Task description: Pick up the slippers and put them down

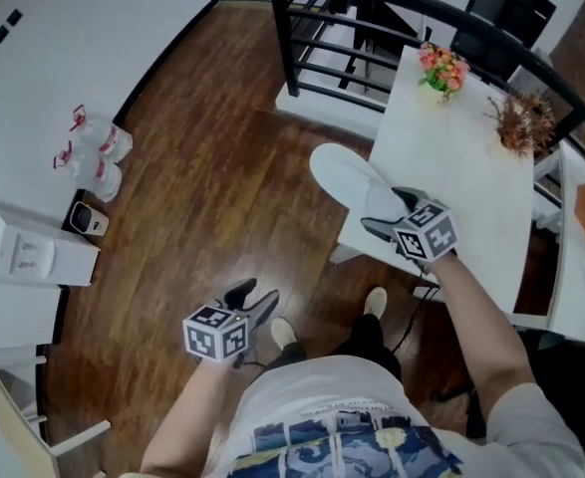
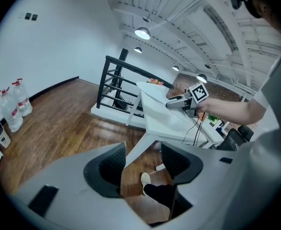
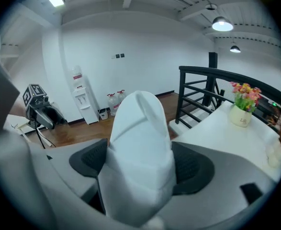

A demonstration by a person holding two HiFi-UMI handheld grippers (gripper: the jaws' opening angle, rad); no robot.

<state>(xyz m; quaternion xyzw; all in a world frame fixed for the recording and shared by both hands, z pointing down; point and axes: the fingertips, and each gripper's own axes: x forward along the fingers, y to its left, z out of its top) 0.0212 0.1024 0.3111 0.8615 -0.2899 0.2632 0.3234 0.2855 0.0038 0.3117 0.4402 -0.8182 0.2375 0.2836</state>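
Note:
A white slipper [image 1: 344, 177] [image 3: 140, 138] is clamped between the jaws of my right gripper [image 1: 387, 212] [image 3: 140, 164]. It sticks out forward, over the near left corner of the white table [image 1: 461, 167], with its toe end past the table edge above the floor. My left gripper [image 1: 252, 297] [image 2: 142, 159] hangs low over the wooden floor, open and empty. Through its jaws I see only floor and the person's shoe [image 2: 145, 179]. The left gripper view also shows the right gripper [image 2: 181, 102] at the table.
A pot of flowers [image 1: 441, 68] [image 3: 245, 97] and a dried plant [image 1: 521, 122] stand on the table. A black railing [image 1: 332, 28] lies beyond it. Water bottles [image 1: 98, 152] and a white dispenser [image 1: 23, 252] line the left wall. The person's feet [image 1: 282, 332] are below.

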